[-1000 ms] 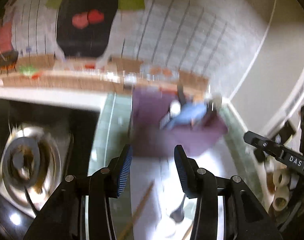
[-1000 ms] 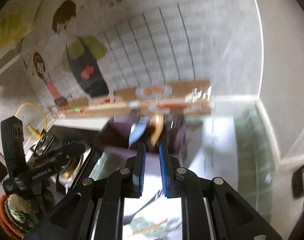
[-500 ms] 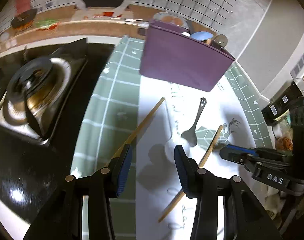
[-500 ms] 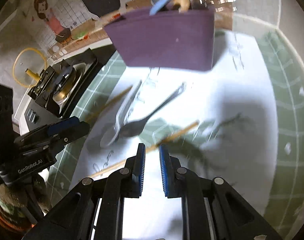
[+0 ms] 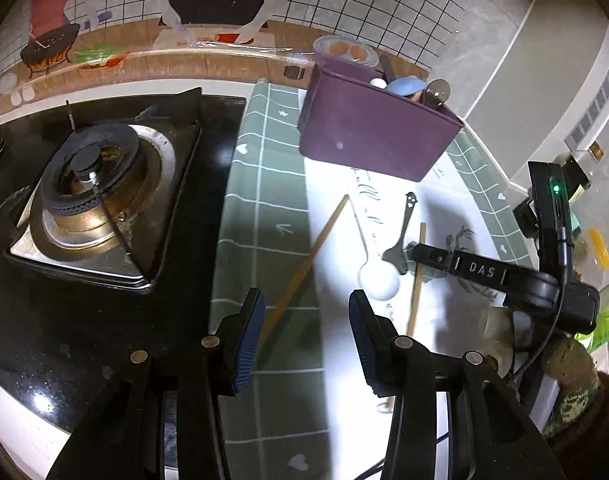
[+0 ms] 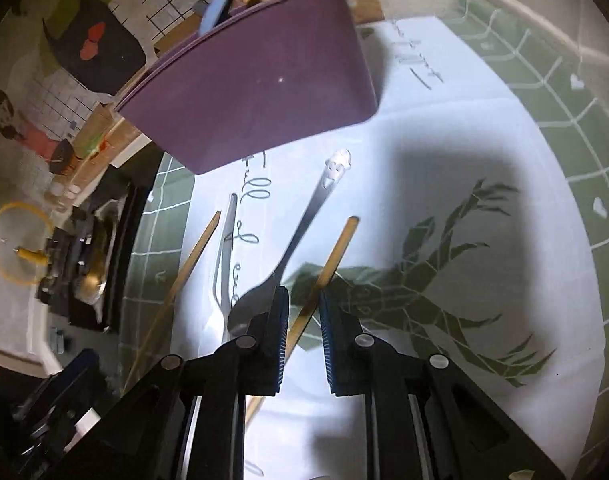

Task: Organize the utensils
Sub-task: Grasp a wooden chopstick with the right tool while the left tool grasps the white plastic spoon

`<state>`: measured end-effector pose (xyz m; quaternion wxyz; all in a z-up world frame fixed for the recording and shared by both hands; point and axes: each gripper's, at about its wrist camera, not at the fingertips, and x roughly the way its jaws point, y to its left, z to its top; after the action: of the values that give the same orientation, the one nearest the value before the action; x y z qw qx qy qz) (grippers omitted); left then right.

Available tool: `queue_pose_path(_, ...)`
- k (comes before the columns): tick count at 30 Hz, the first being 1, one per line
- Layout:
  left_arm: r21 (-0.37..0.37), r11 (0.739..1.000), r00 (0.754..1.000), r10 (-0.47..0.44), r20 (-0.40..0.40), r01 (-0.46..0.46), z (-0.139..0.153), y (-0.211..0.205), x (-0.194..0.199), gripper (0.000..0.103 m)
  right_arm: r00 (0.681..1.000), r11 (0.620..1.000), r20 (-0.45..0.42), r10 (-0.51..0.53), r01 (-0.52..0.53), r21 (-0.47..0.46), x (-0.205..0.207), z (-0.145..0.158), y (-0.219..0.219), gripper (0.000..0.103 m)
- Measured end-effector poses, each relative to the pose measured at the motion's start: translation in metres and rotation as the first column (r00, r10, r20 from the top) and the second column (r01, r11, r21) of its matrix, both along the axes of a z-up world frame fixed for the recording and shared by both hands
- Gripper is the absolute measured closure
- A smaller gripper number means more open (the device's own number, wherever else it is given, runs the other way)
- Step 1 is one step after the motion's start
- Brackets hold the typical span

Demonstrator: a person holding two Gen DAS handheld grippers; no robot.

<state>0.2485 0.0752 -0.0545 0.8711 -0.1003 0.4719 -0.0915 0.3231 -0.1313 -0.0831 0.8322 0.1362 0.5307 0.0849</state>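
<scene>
A purple bin (image 5: 376,132) (image 6: 256,92) with several utensils in it stands at the back of a white mat (image 5: 336,420) (image 6: 444,140). On the mat lie two wooden chopsticks, a white spoon (image 5: 378,280) (image 6: 224,256) and a metal spoon (image 5: 400,240) (image 6: 304,232). My left gripper (image 5: 304,320) hangs open above the near end of the left chopstick (image 5: 308,260) (image 6: 176,280). My right gripper (image 6: 303,312) (image 5: 424,256) is low over the mat, jaws a narrow gap apart. The right chopstick (image 6: 332,260) (image 5: 416,280) runs between its fingers, not pinched.
A gas stove (image 5: 92,200) fills the left side on a black hob. A green checked cloth (image 5: 264,208) lies under the mat. A tiled wall with a cartoon poster backs the counter. Clutter and cables sit at the right edge (image 5: 564,360).
Both grippers tipped down from the wall toward the mat and came closer to the utensils. The right gripper sank until its fingers straddle the right chopstick.
</scene>
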Motion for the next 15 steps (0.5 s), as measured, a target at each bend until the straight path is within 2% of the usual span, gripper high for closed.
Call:
queue_pose_path(3,-0.003,1.0,1.0,-0.01,0.0,0.01,-0.003,0.005,-0.001,0.058,0.998,0.992,0.046,0.046,-0.041,-0.119,-0.007,0.002,0.018,0.084)
queue_pose_path(6,-0.008,1.0,1.0,-0.024,-0.016,0.024,-0.006,0.005,-0.002,0.058,0.988,0.968,0.066,0.136,-0.118,-0.221,-0.018,0.002,0.03,0.084)
queue_pose_path(10,0.012,0.997,0.997,-0.074,-0.021,0.074,-0.008,-0.003,0.001,0.058,0.966,0.936,0.055,0.253,-0.23,-0.267,-0.027,0.002,0.028,0.085)
queue_pose_path(15,0.015,0.997,0.998,-0.069,-0.004,0.07,-0.008,-0.005,-0.003,0.058,0.914,0.882,0.052,0.402,-0.371,-0.292,-0.035,0.002,0.008,0.086)
